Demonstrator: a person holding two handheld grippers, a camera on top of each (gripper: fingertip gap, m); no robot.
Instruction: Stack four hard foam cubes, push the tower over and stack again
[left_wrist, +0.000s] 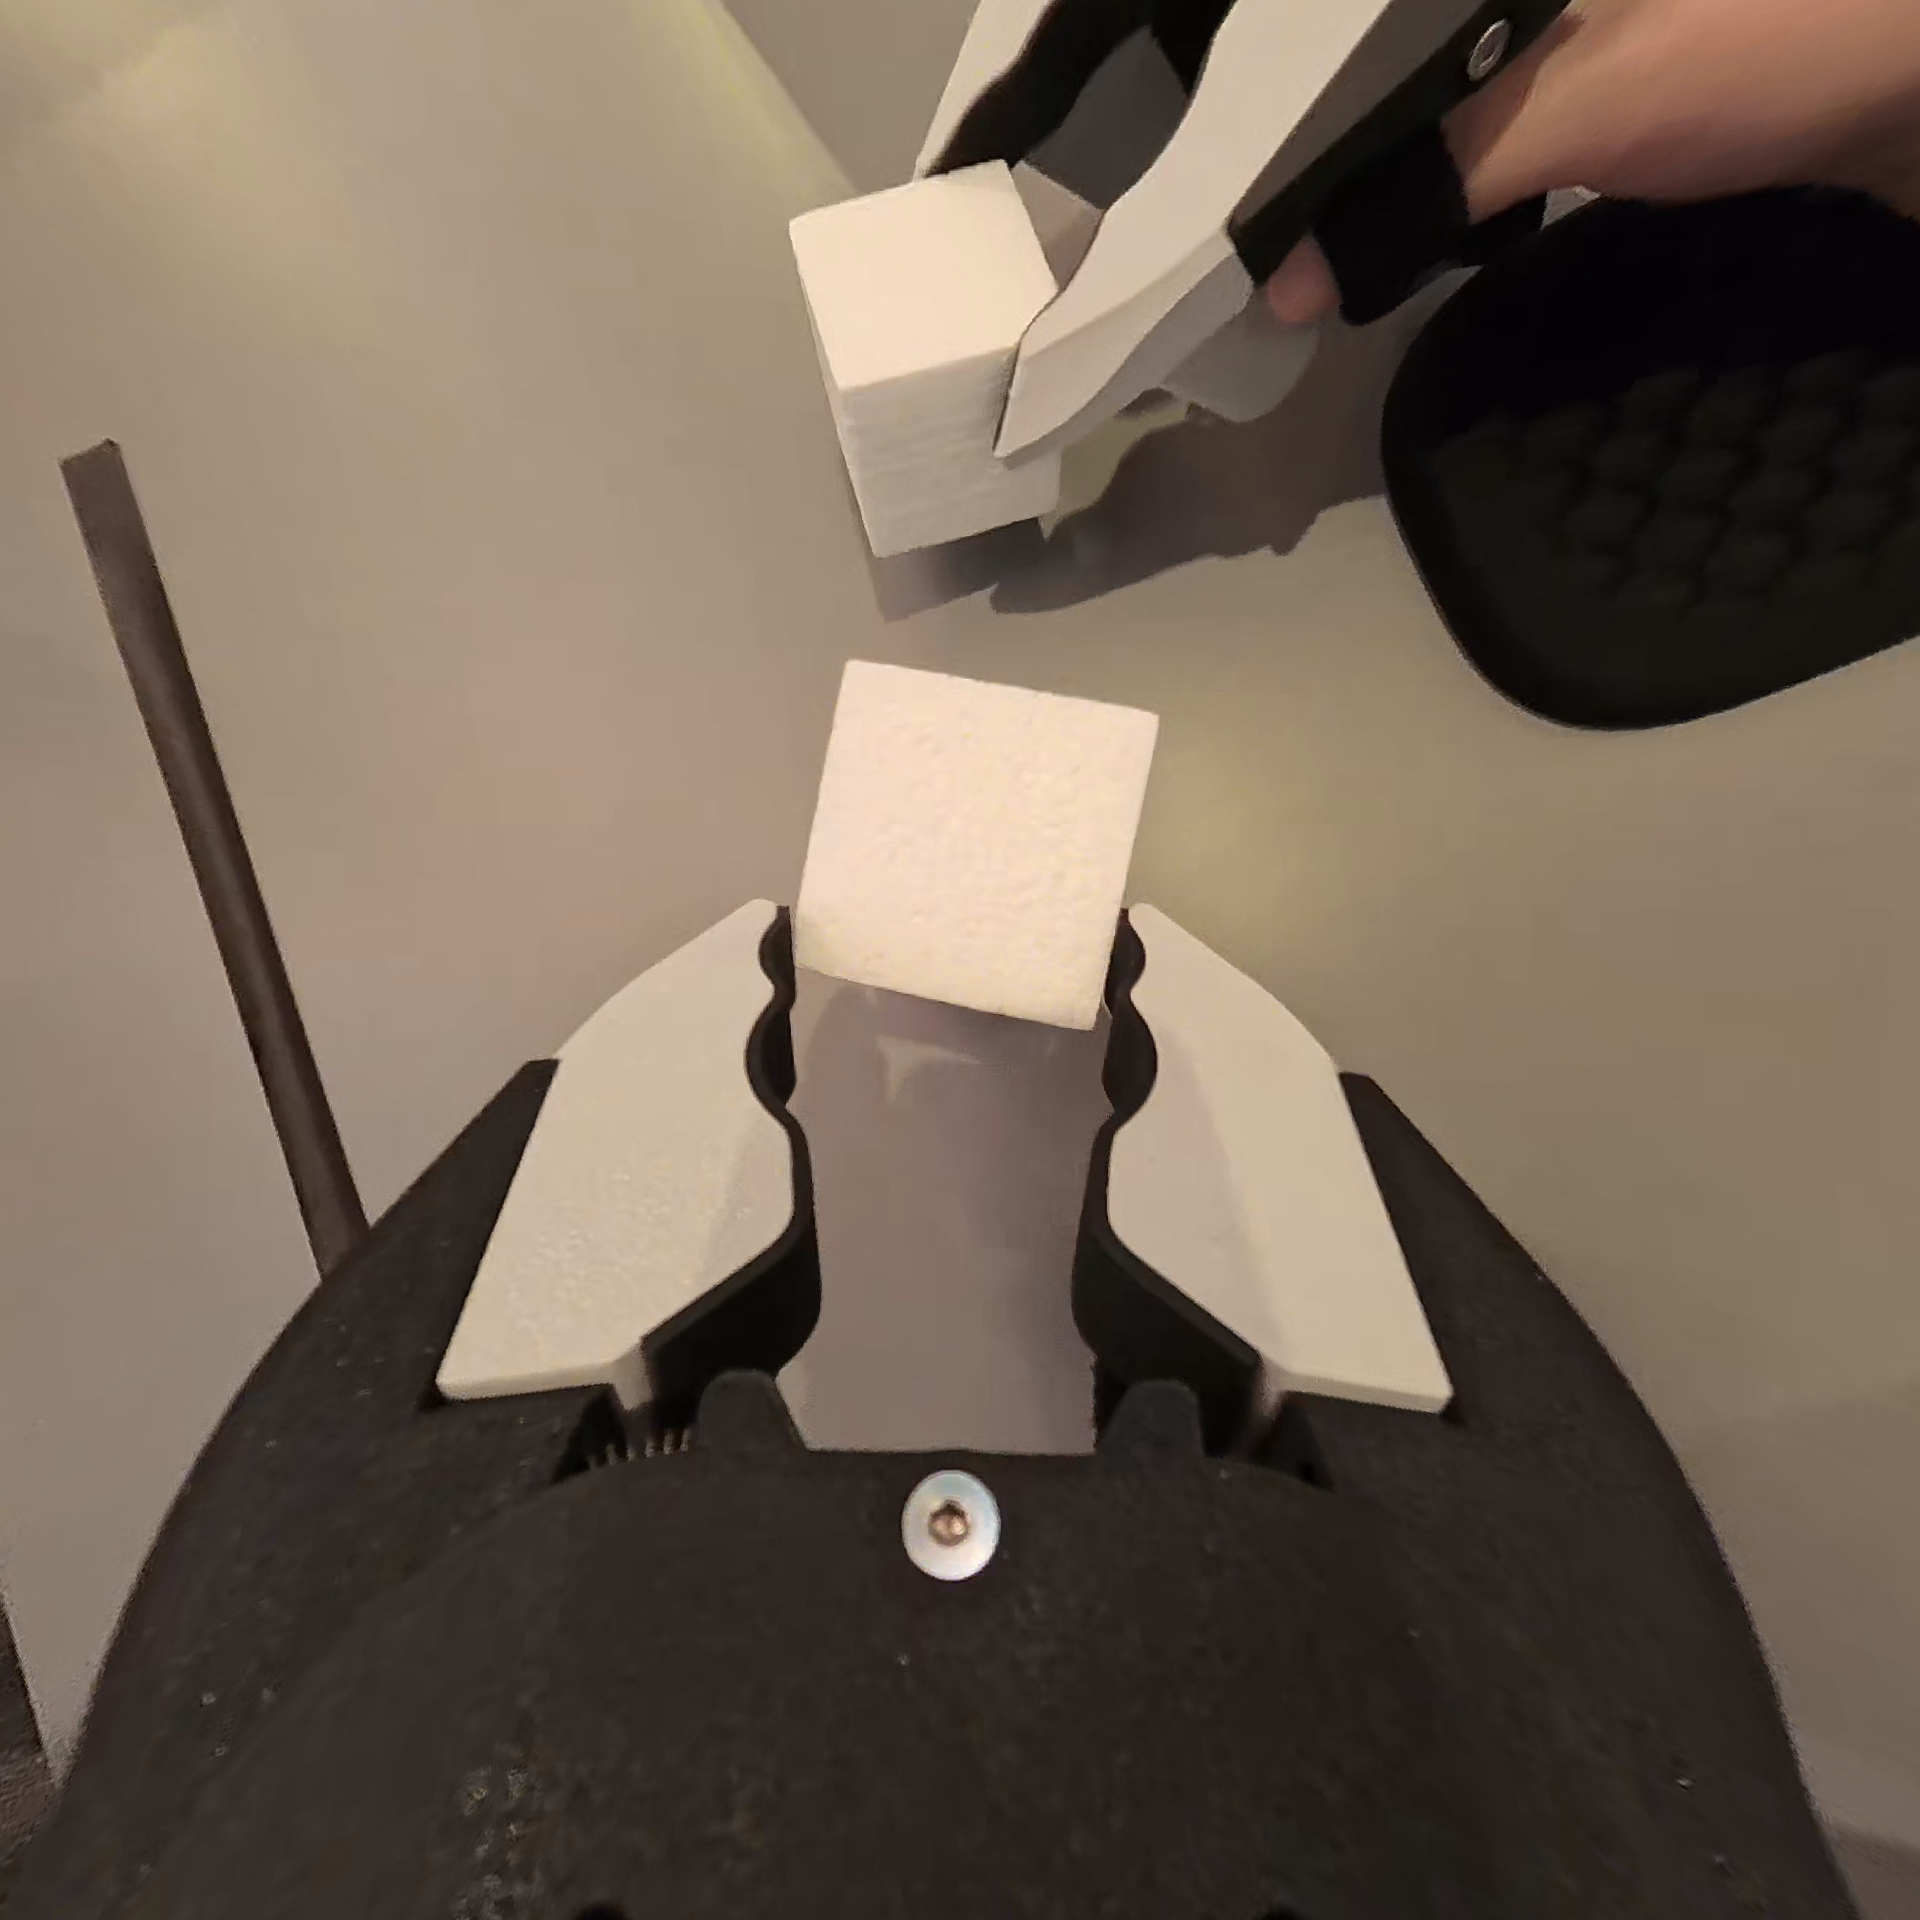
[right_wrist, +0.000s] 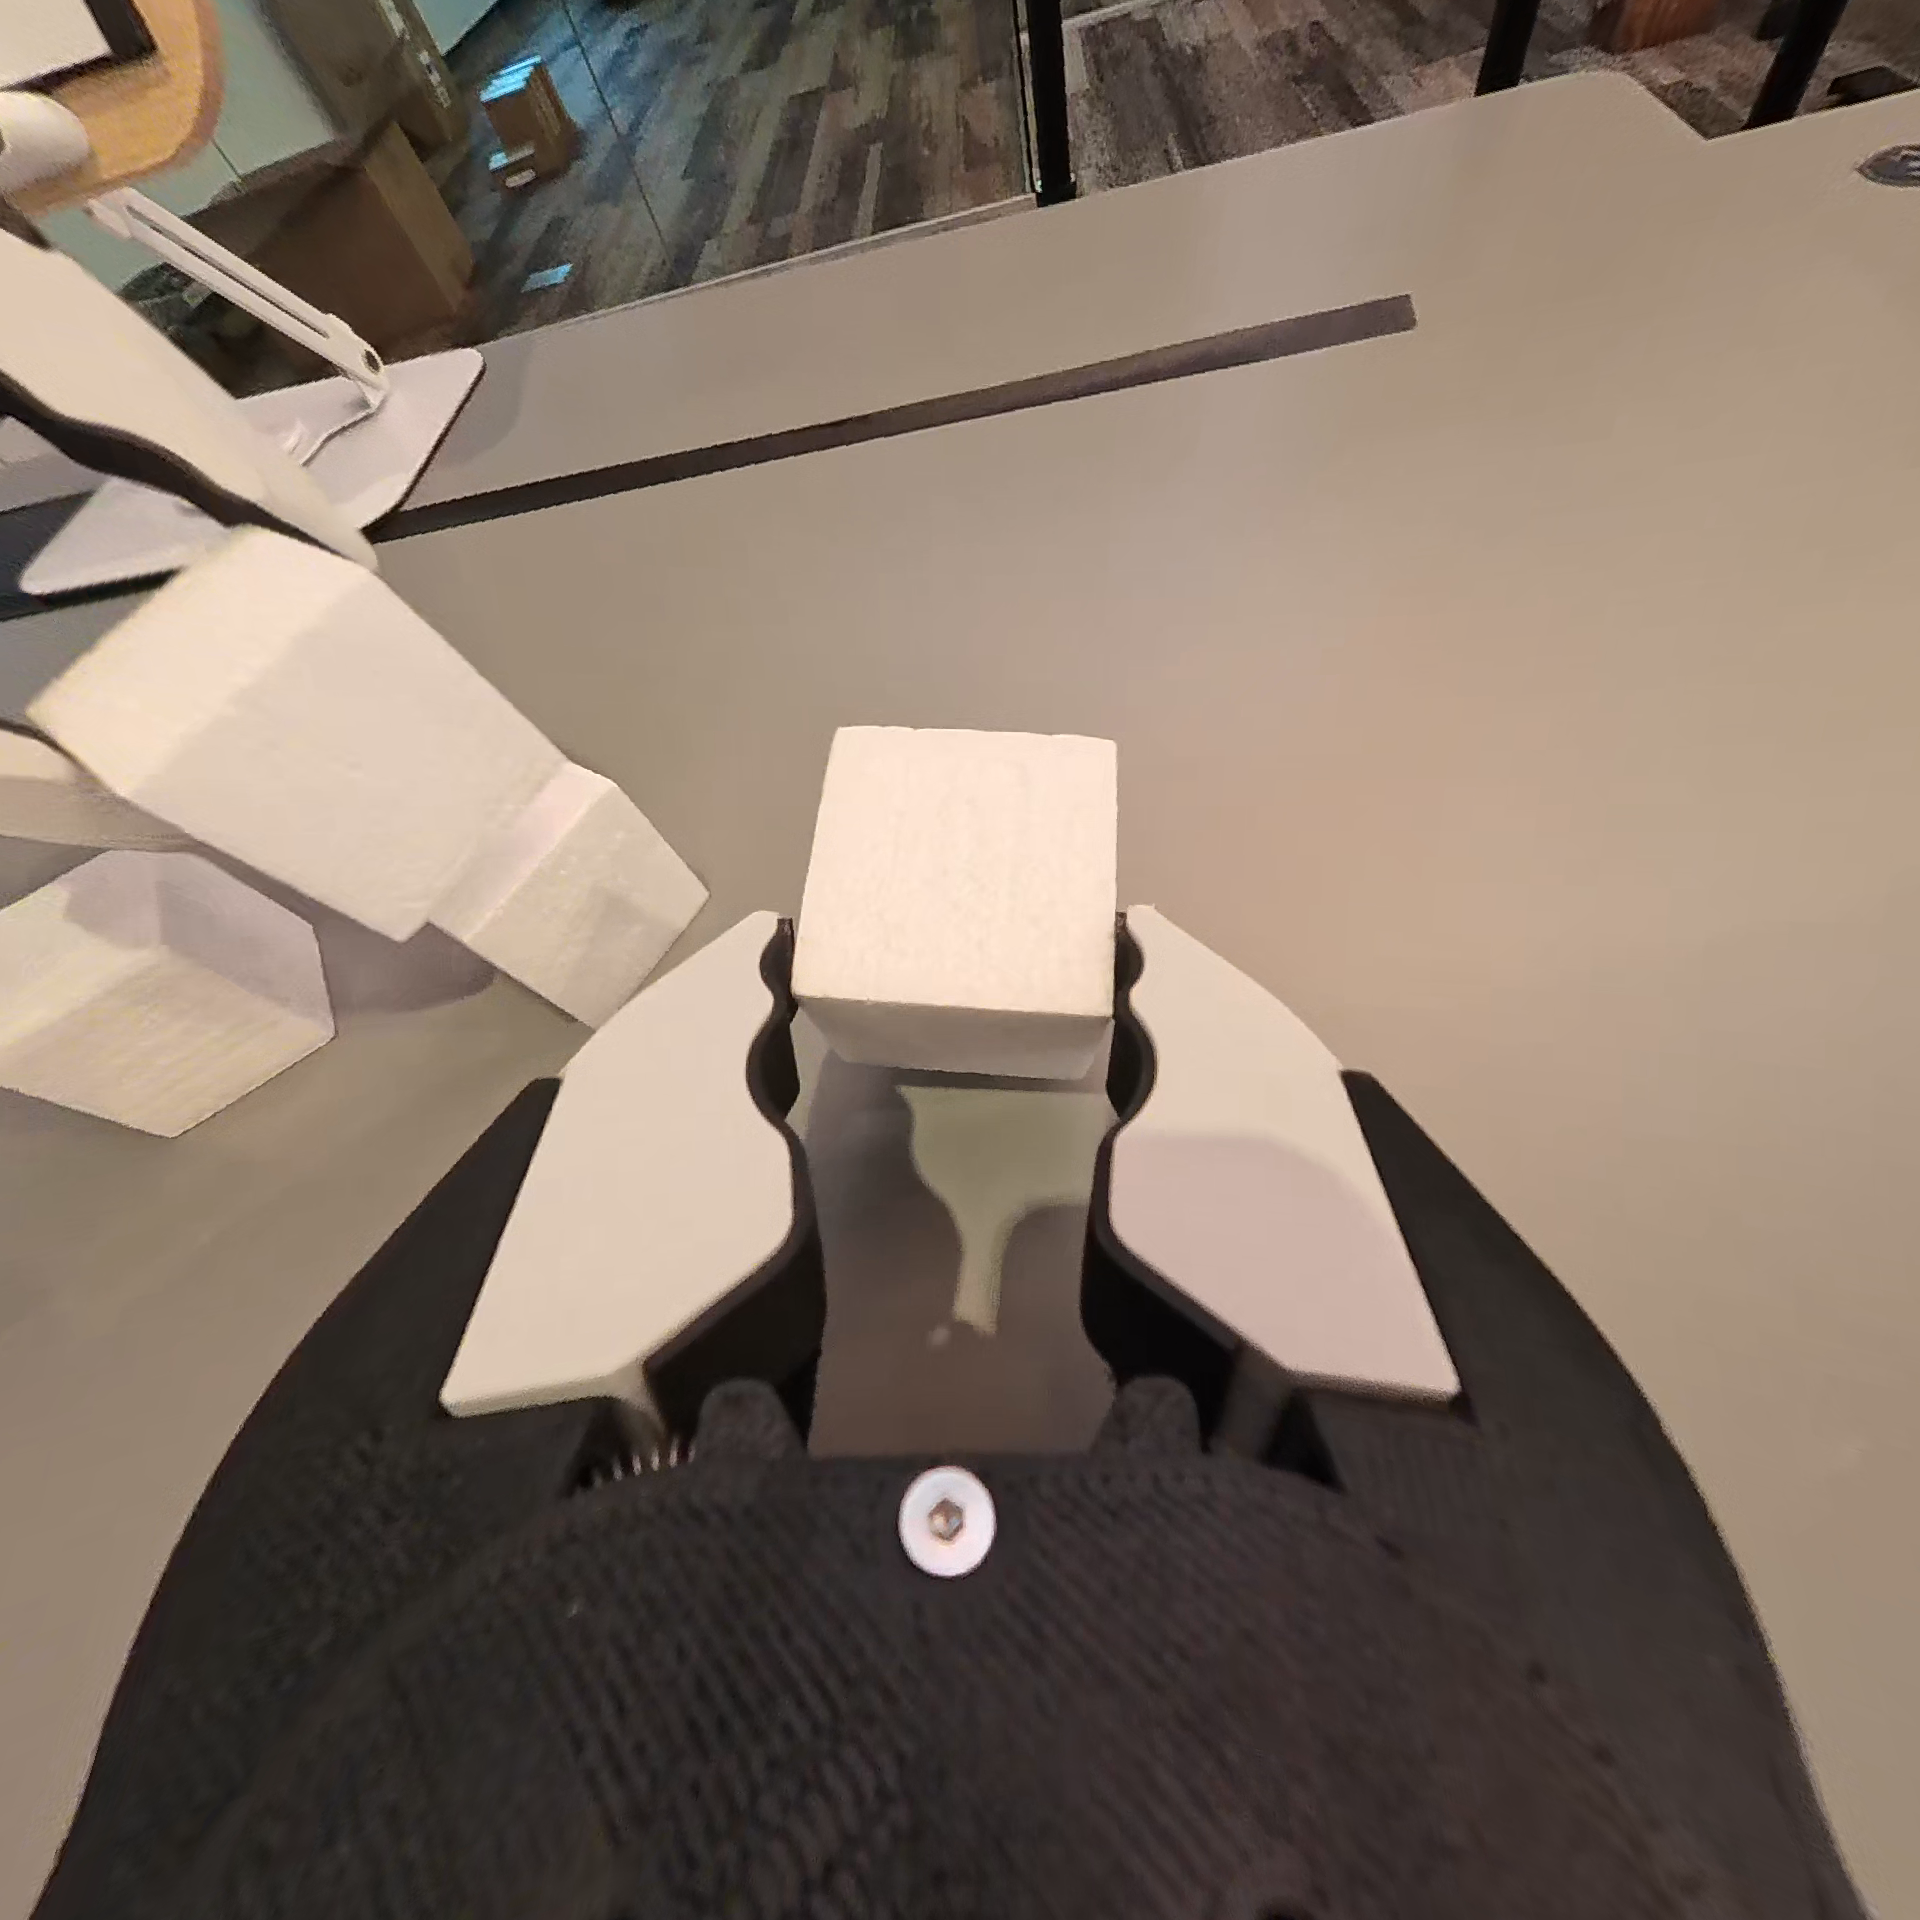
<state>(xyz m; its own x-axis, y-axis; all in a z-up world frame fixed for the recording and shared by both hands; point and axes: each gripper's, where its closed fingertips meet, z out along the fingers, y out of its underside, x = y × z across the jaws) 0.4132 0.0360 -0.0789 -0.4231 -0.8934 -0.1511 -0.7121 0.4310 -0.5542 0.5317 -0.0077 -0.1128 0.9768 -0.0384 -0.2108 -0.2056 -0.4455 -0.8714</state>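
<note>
White foam fills both grips. At the centre of the left wrist view, the left gripper (left_wrist: 951, 940) is clenched on a foam cube (left_wrist: 977, 847), held at its fingertips above the grey table (left_wrist: 468, 623). In the upper right of that frame the right gripper (left_wrist: 997, 301) clasps a second cube (left_wrist: 914, 353); a hand (left_wrist: 1662, 114) shows at the top right corner. In the right wrist view that second cube (right_wrist: 961, 883) sits centre frame between the fingertips, and more foam cubes (right_wrist: 156, 1018) lie at the left edge. A dark strip (right_wrist: 935, 405) crosses the upper table.
</note>
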